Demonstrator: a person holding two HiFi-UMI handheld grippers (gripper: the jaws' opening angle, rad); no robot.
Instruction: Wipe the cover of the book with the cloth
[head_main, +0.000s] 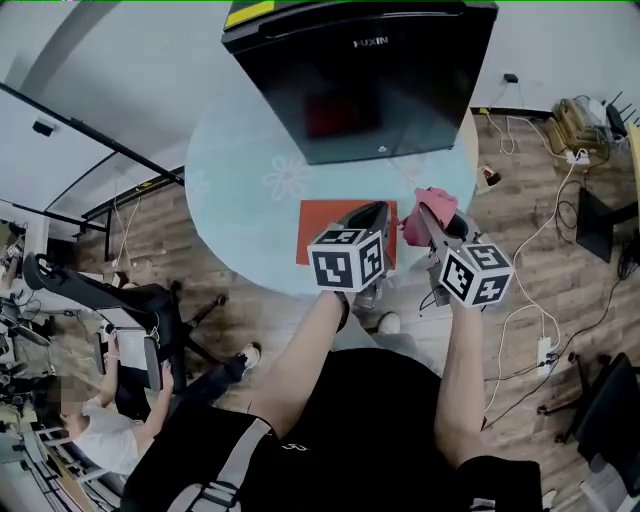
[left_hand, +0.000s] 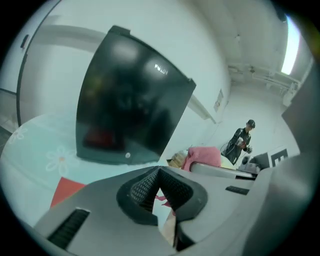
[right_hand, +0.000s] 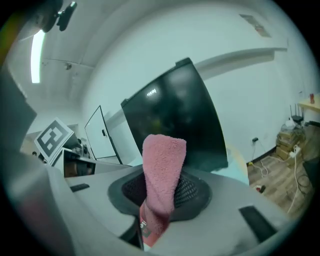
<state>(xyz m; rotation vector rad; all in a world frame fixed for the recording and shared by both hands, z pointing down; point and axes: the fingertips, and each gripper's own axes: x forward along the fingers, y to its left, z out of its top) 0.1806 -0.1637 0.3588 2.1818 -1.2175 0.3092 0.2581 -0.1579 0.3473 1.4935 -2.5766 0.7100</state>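
Observation:
A red book (head_main: 322, 225) lies flat on the pale round table (head_main: 250, 190), near its front edge. My left gripper (head_main: 377, 212) hovers over the book's right part with its jaws shut and nothing between them. In the left gripper view the book's red corner (left_hand: 67, 190) shows at lower left. A pink cloth (head_main: 428, 208) sticks up from my right gripper (head_main: 432, 218), which is shut on it just right of the book. In the right gripper view the pink cloth (right_hand: 161, 172) stands up between the pads.
A black cabinet-like box (head_main: 365, 70) stands on the table's far half, behind the book. A seated person (head_main: 95, 420) and office chairs (head_main: 130, 300) are on the floor at left. Cables and a power strip (head_main: 545, 350) lie on the floor at right.

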